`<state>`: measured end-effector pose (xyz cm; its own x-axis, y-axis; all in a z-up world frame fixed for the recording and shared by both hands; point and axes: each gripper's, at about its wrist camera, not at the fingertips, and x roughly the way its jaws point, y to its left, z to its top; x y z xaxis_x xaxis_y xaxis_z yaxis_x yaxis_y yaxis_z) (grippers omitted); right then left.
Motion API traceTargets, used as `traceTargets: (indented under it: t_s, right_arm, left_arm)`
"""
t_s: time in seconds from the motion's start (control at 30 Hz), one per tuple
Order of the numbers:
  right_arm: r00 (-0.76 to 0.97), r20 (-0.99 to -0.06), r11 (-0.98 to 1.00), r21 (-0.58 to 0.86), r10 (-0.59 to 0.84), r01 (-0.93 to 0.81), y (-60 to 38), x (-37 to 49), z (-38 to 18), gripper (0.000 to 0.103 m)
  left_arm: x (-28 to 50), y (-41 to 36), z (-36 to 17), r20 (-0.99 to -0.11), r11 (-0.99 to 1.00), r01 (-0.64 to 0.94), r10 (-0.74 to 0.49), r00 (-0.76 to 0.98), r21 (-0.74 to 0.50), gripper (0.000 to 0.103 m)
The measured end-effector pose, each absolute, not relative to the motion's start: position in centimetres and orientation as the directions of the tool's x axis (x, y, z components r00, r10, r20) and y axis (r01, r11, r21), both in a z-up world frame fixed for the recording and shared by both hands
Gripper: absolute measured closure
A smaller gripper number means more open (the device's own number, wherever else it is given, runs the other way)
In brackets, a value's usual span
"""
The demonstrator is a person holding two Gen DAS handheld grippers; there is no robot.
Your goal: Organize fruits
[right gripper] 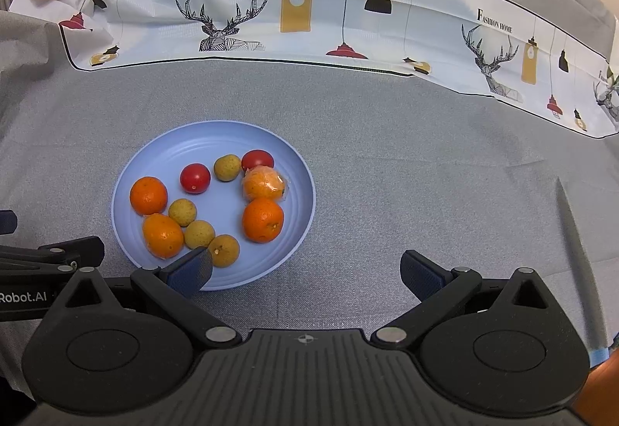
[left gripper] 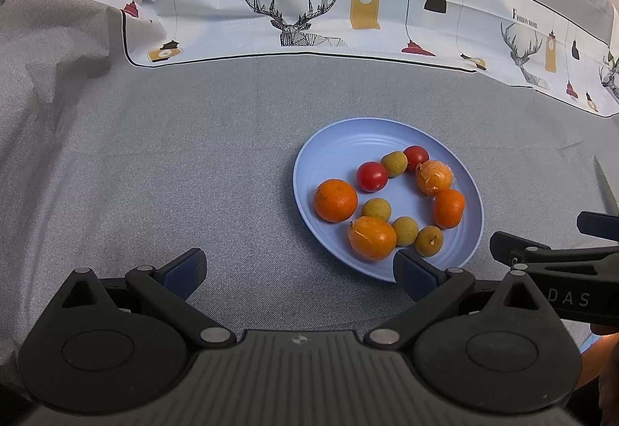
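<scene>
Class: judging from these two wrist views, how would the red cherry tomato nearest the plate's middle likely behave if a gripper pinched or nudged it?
The cherry tomato looks round and glossy, so it would probably roll and may slip. Its thin-looking skin suggests that it could bruise.

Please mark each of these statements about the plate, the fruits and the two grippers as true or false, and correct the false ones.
1. All the fruits lie on the blue plate. True.
2. The left gripper is shut on an orange. False: its jaws stand wide open and hold nothing.
3. There are two red tomatoes on the plate. True.
4. The right gripper is open. True.
5. The plate holds only oranges. False: it also holds tomatoes and small yellow-green fruits.
6. A knife lies on the plate. False: it lies on the grey cloth, apart from the plate, to its right.
</scene>
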<state>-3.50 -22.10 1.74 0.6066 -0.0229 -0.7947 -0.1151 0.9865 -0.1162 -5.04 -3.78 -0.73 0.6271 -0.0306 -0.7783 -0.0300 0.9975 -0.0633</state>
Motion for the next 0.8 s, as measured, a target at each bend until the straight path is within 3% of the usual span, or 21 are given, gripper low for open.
traceTargets:
  t_s: [0.8]
  right_arm:
    - [0.608, -0.793, 0.987, -0.111, -0.019, -0.113, -22.16, -3.57, 1.86, 0.001]
  left_arm:
    - [-5.46, -3.93, -0.44, -0.75, 0.999, -0.013, -0.023, 0.661, -0.043, 0.0]
